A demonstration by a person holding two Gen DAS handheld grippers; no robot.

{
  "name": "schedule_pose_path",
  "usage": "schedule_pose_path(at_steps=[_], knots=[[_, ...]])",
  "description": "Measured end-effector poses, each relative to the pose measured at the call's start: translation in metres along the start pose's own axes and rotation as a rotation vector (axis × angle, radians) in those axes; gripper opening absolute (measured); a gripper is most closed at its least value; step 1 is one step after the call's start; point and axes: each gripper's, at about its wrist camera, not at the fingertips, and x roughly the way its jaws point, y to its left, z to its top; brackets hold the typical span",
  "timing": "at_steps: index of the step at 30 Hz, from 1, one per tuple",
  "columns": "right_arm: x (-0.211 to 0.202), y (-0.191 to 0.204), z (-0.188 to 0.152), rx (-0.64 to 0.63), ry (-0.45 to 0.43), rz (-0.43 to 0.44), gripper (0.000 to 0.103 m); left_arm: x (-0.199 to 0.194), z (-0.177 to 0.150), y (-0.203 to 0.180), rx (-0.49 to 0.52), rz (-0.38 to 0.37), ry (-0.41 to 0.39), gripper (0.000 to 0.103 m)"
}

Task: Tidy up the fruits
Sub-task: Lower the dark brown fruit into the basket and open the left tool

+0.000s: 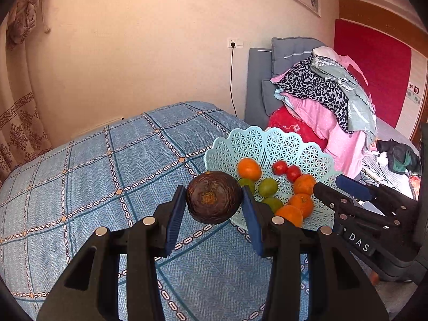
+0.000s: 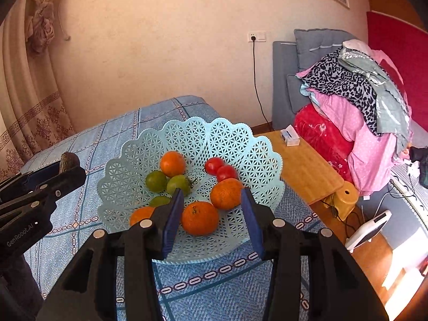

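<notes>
Fruits sit on your bench under its blue checked cloth [image 1: 88, 176], most of them in the pale blue lattice basket [image 2: 235, 139]: four oranges [image 2: 200, 218], three green fruits [image 2: 156, 180] and two red tomatoes [image 2: 226, 172]. Your left claw [image 1: 214, 200] is clamped on a dark brown round fruit [image 1: 213, 196], held above the cloth just beside the basket's left rim, while your right claw [image 2: 211, 200] hangs spread wide and empty over the basket's near side
</notes>
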Motion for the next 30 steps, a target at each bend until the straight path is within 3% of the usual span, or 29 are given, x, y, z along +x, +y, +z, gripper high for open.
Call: schedule_pose_path(at_steps=[13,14,16,17,30], knots=[[0.003,-0.025,0.001,0.030,-0.003,-0.022,0.045,0.046,-0.001,-0.030,0.010,-0.060,0.075,0.044],[0.004,-0.025,0.001,0.032,-0.003,-0.022,0.047,0.048,-0.001,-0.031,0.009,-0.060,0.079,0.044],[0.004,-0.027,0.001,0.037,-0.009,-0.028,0.061,0.053,-0.002,-0.033,0.008,-0.066,0.083,0.044],[0.004,-0.028,0.001,0.037,-0.014,-0.032,0.062,0.054,-0.003,-0.034,0.010,-0.069,0.081,0.044],[0.004,-0.024,0.000,0.026,-0.017,-0.042,0.062,0.058,-0.004,-0.037,0.008,-0.090,0.086,0.044]])
